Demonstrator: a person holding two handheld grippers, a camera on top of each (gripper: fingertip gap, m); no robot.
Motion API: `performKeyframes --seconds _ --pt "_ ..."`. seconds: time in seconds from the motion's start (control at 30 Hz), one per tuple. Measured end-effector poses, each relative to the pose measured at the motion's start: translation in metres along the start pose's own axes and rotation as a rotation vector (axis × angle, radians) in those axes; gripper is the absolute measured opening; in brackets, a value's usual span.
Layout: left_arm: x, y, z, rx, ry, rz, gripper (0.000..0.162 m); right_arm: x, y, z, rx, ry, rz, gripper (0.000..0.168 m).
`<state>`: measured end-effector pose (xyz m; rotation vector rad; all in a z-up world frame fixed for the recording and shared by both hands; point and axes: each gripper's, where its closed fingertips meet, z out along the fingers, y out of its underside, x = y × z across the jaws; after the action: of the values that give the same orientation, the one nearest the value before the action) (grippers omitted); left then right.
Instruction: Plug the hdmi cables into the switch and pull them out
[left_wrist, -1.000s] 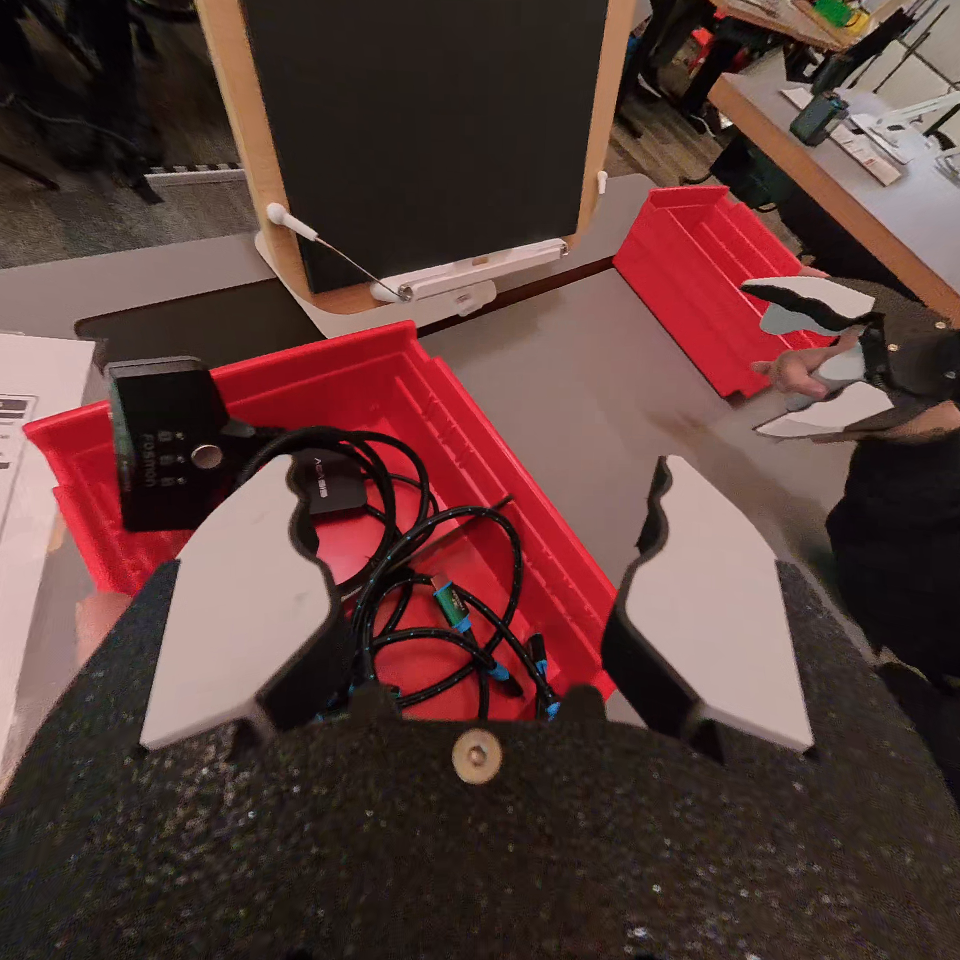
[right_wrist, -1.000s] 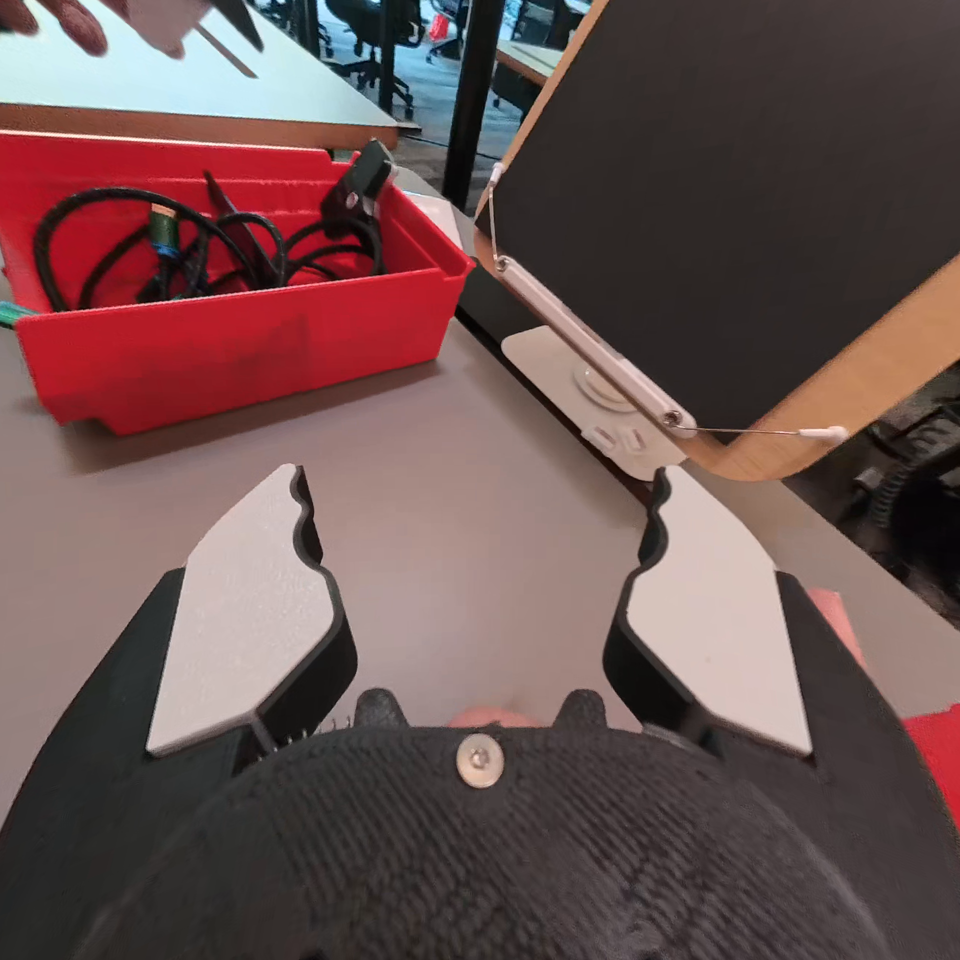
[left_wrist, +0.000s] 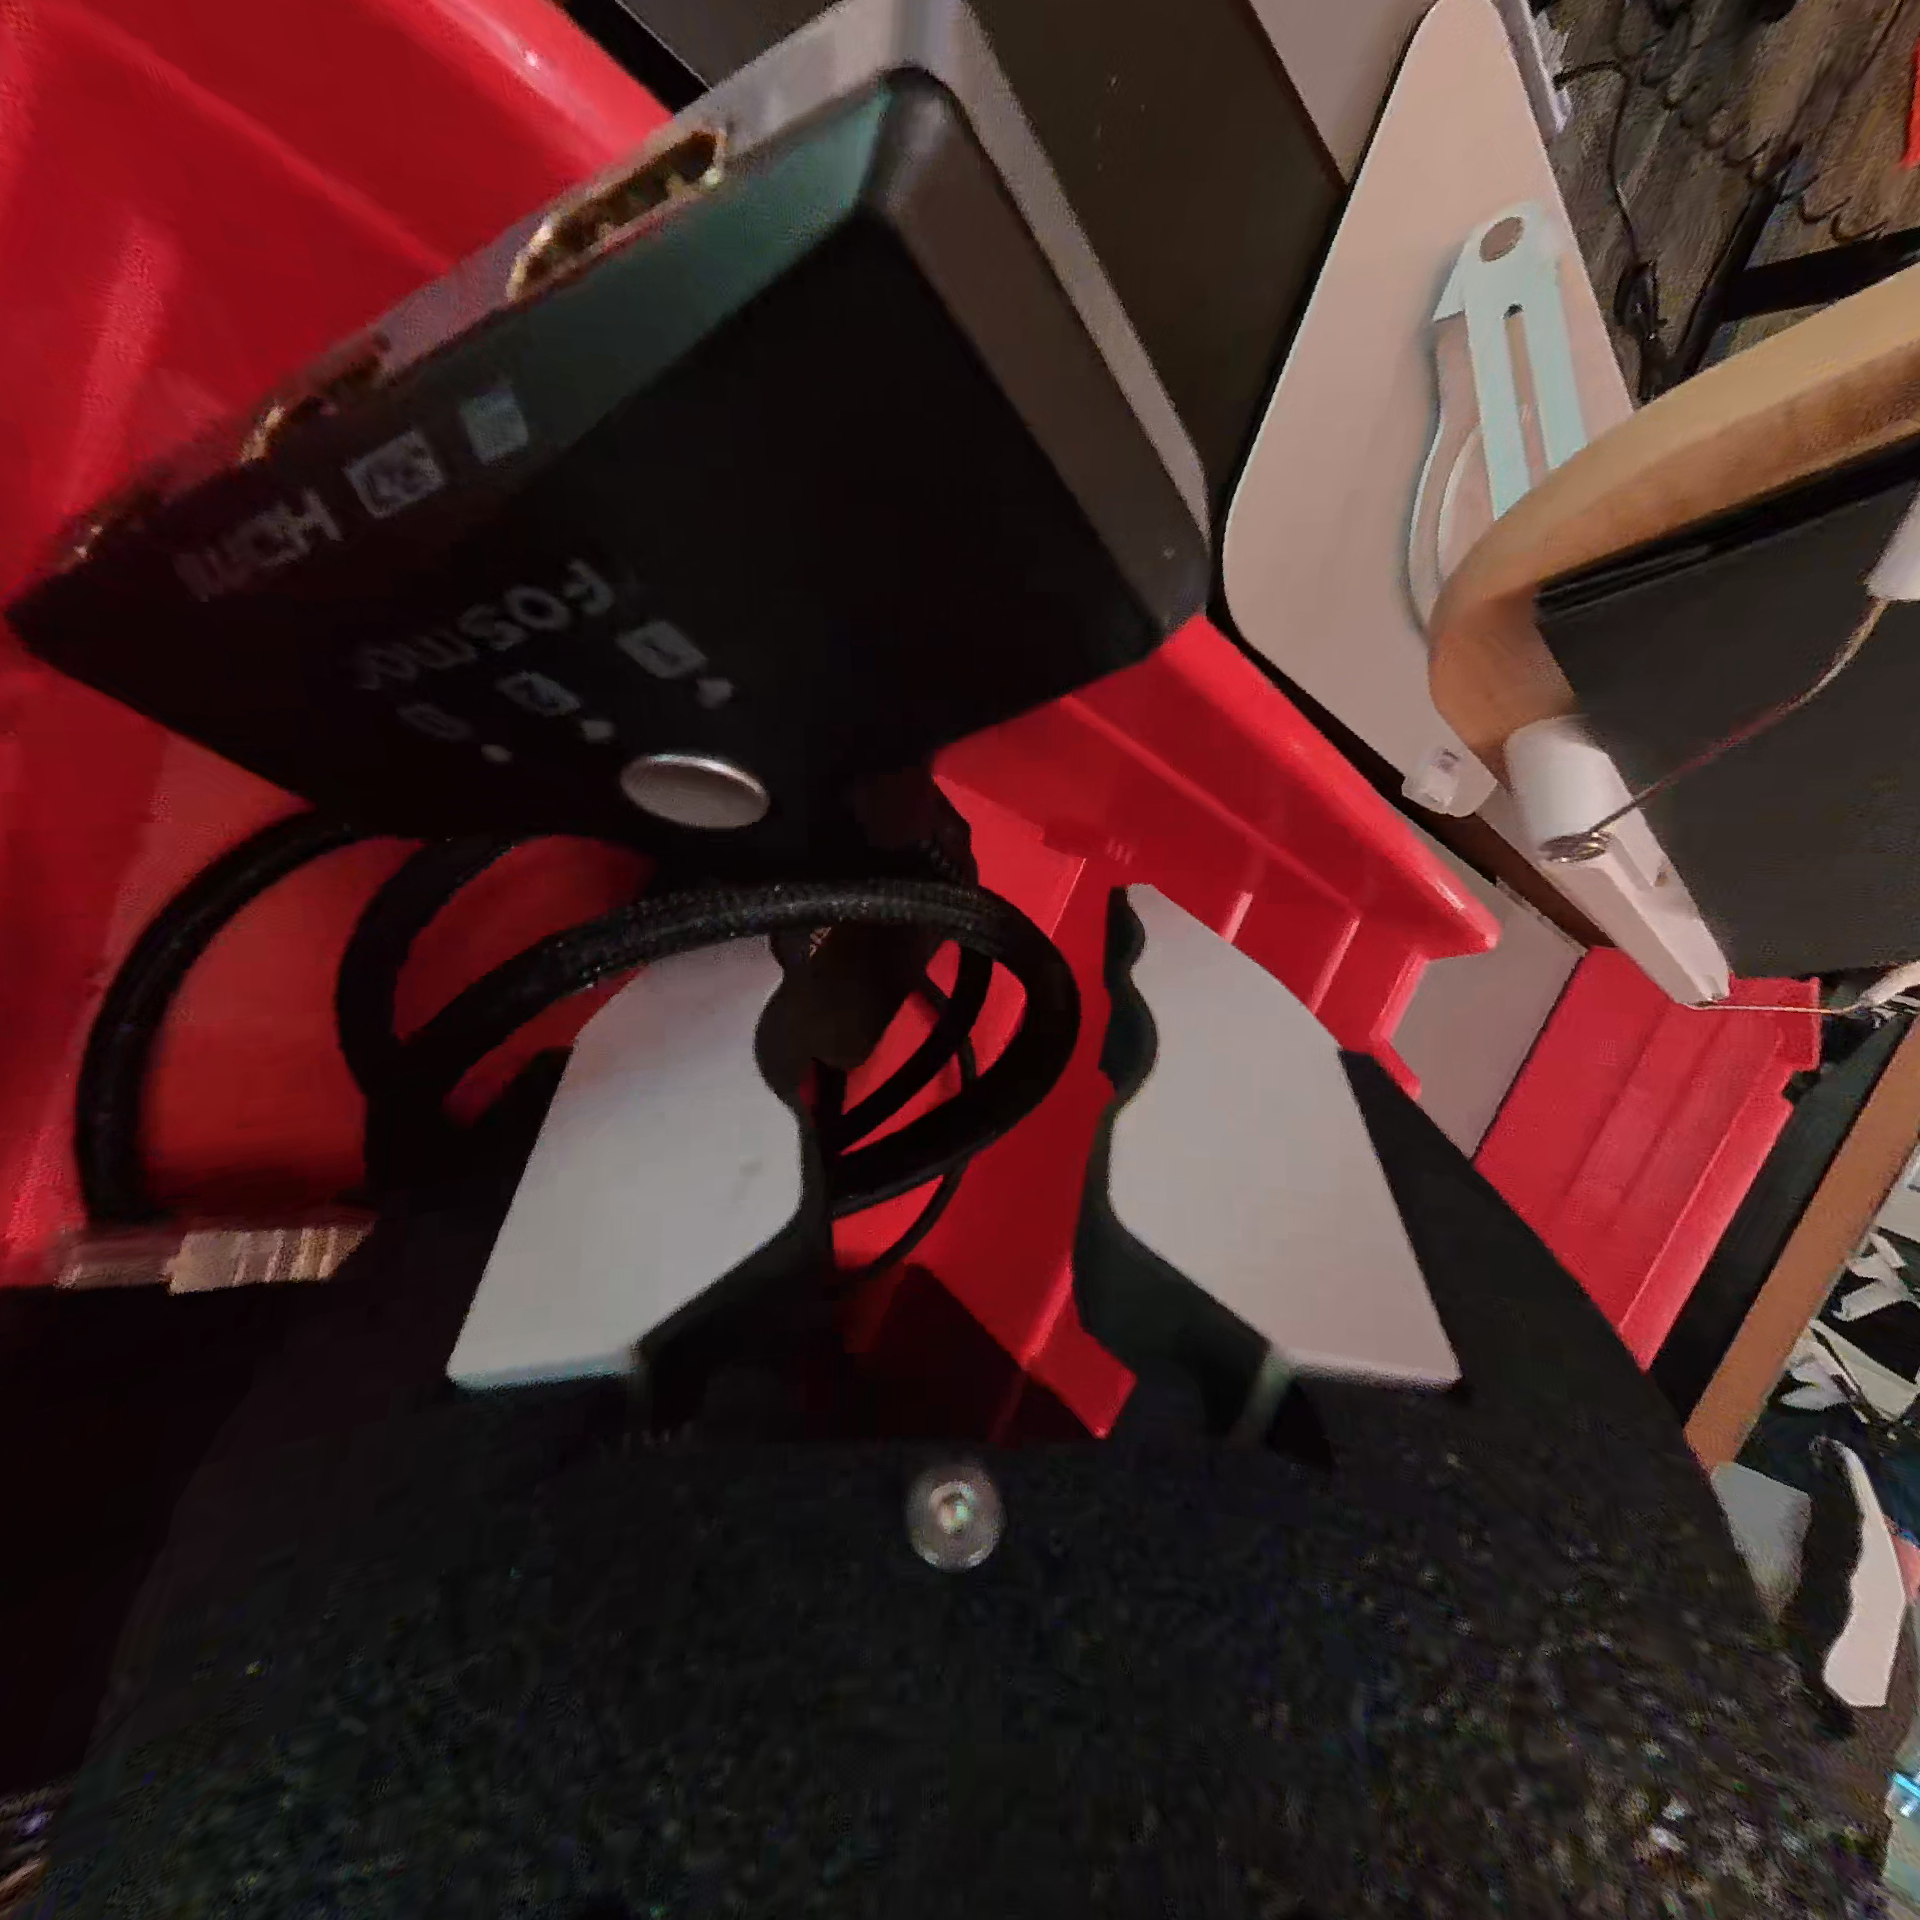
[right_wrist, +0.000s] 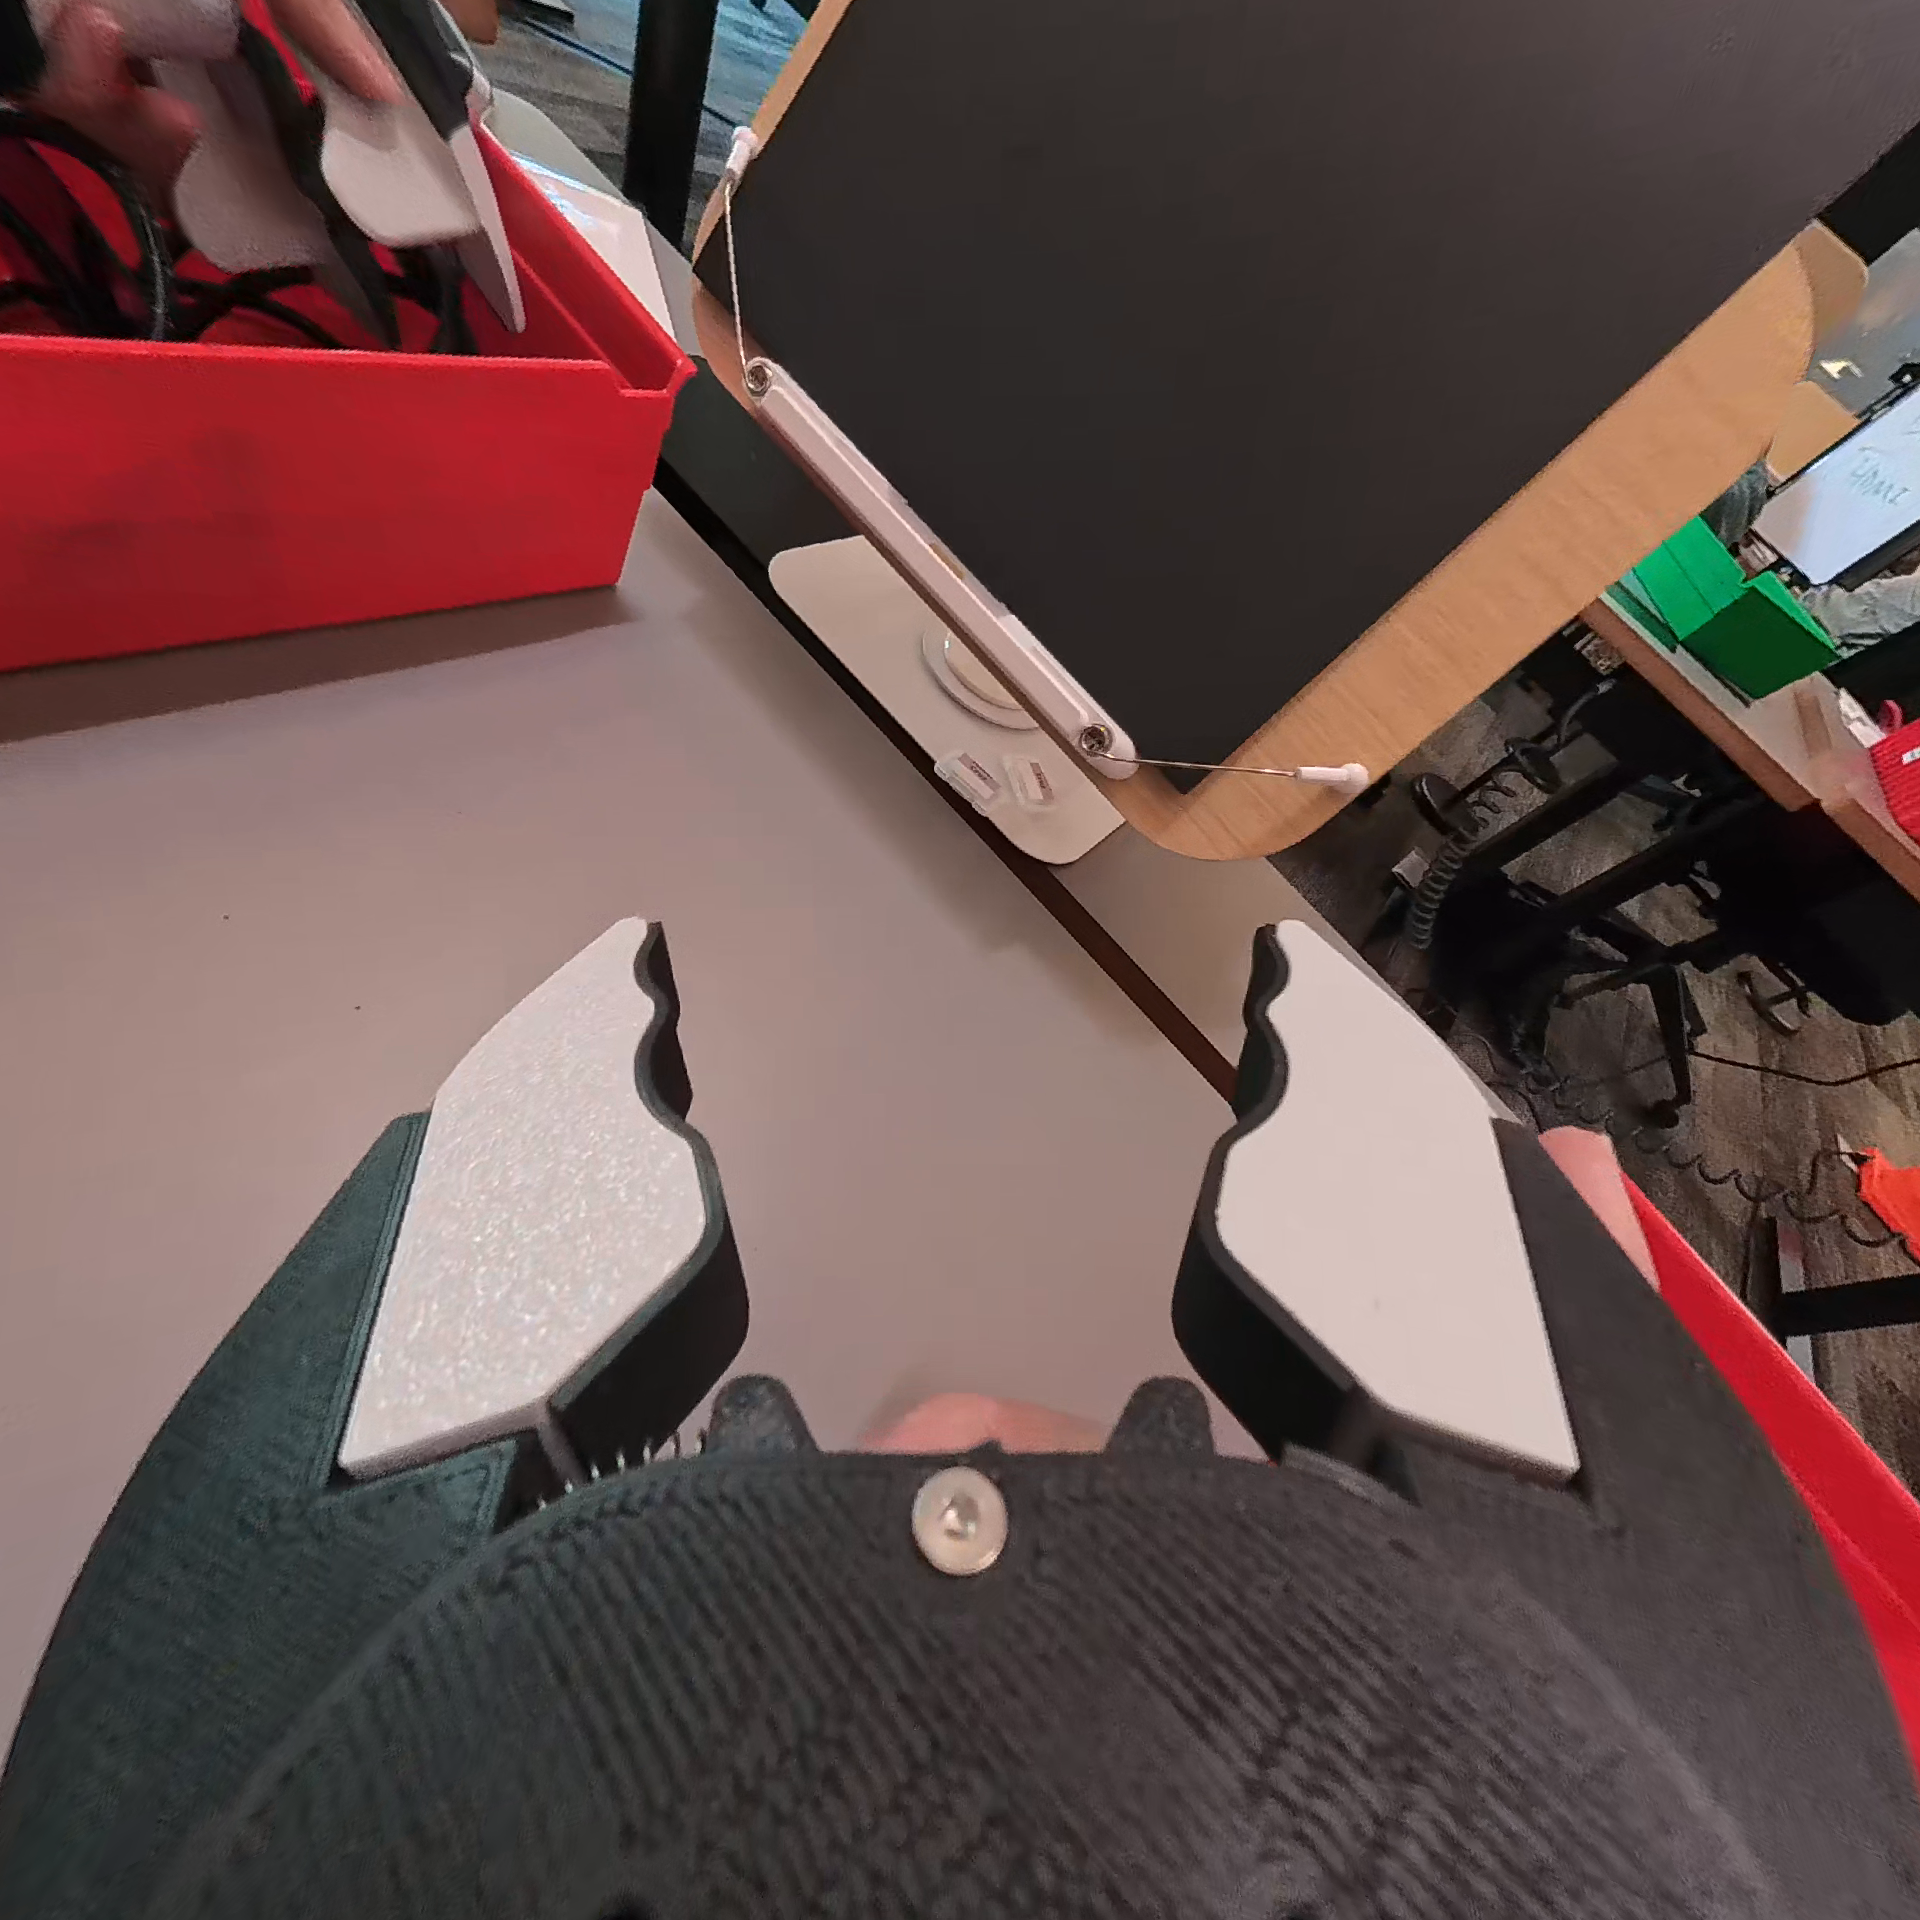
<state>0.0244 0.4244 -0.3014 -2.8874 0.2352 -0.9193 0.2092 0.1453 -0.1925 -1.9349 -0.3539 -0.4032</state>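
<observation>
Switch (left_wrist: 665, 499): flat matte-black box, gilt ports, tilted over red plastic bin (left_wrist: 1226, 790). Cables (left_wrist: 727, 925): braided black loops inside bin. Left gripper (left_wrist: 951, 966): lowered into bin, released, partly parted around cables. Right gripper (right_wrist: 961, 971): released wide, above smooth grey tabletop (right_wrist: 520, 831).

- left gripper (left_wrist: 940, 997): lower centre of its own view, fingers partly apart, tilted
- right gripper (right_wrist: 961, 1023): lower centre, fingers wide apart, nothing between them
</observation>
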Motion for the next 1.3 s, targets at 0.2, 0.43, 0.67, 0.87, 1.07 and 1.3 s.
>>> performKeyframes --seconds 0.2,0.43,0.67,0.87,1.07,1.3 --pt "0.0 -0.011 -0.001 0.087 0.049 -0.049 0.025 -0.002 0.001 0.002 -0.005 -0.01 -0.007 0.104" --pt "0.019 -0.008 -0.036 0.17 0.235 0.06 0.019 -0.001 0.001 0.0 -0.009 -0.006 -0.018 0.103" --pt "0.063 0.009 -0.116 0.258 0.604 0.2 0.02 -0.005 0.003 0.0 -0.023 -0.019 -0.05 0.102" --pt "0.094 0.03 -0.173 0.353 0.704 0.447 0.019 -0.005 -0.012 -0.002 0.045 0.01 -0.082 0.1" --pt "0.128 0.074 -0.205 0.435 0.604 0.879 0.018 -0.03 -0.06 -0.019 0.295 -0.142 0.085 0.104" --pt "0.163 0.135 -0.209 0.445 0.602 1.155 0.017 -0.075 -0.099 -0.035 0.444 -0.296 0.09 0.103"
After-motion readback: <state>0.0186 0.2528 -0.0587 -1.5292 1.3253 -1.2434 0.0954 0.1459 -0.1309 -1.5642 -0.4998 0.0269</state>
